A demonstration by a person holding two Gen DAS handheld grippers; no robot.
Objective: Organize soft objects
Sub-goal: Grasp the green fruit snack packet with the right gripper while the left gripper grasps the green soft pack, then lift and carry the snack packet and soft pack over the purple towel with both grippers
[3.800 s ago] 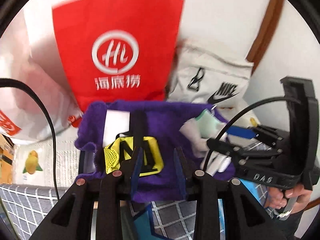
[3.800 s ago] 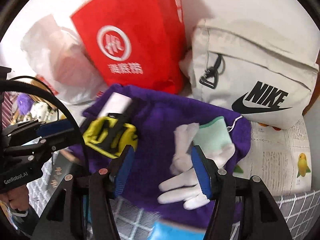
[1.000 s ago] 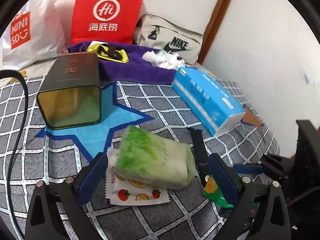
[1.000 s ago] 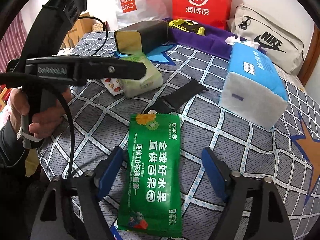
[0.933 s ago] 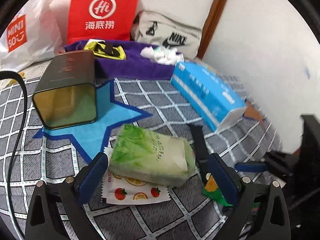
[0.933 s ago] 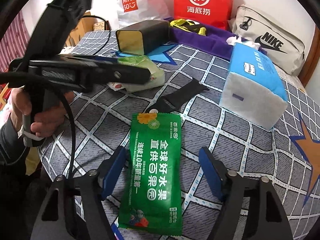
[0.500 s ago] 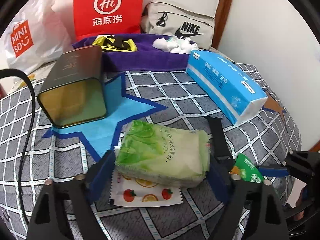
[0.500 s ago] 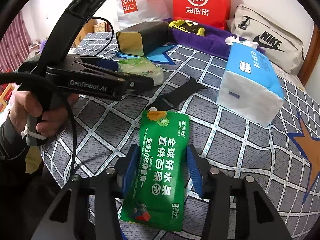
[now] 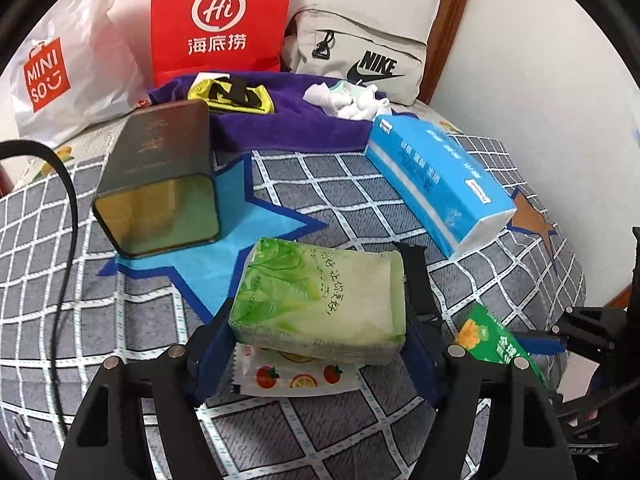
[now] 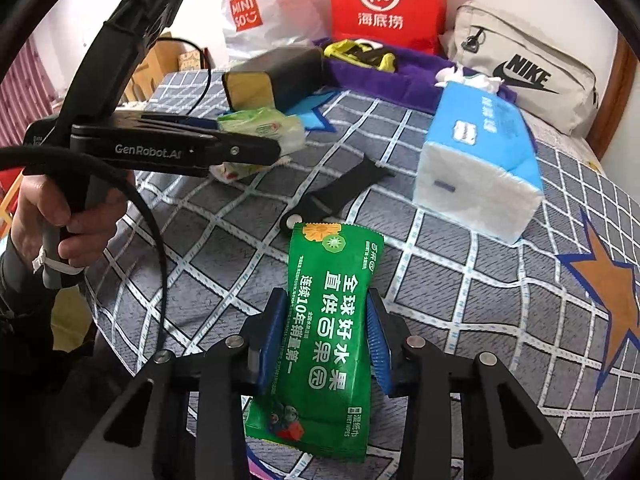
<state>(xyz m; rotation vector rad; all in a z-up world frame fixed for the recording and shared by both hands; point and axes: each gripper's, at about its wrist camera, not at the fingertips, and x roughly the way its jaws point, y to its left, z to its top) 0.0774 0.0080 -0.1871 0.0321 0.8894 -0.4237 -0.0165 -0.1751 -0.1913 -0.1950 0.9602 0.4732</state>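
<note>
My left gripper [image 9: 318, 320] is shut on a pale green tissue pack [image 9: 320, 296], its blue pads pressed against both ends. The pack is held just above a flat fruit-print sachet [image 9: 296, 376] on the checked bedspread [image 9: 120, 312]. In the right wrist view the same pack [image 10: 264, 128] sits at the tip of the left gripper [image 10: 276, 148], which a hand holds. My right gripper [image 10: 327, 312] is closing on a green wet-wipes pack [image 10: 334, 264], with both pads touching its long sides. This pack [image 9: 492, 340] also shows at the right of the left wrist view.
A black strap [image 10: 340, 192] lies between the two packs. A blue tissue box [image 9: 436, 176] sits at the right and a dark tin [image 9: 160, 176] lies on its side at the left. Behind are a purple towel [image 9: 288, 120] with white gloves [image 9: 348, 98], bags and the wall.
Both grippers have closed from wide open onto their packs. The green tissue pack now sits between the left pads, raised off the sachet. The right pads have come in against the wet-wipes pack.
</note>
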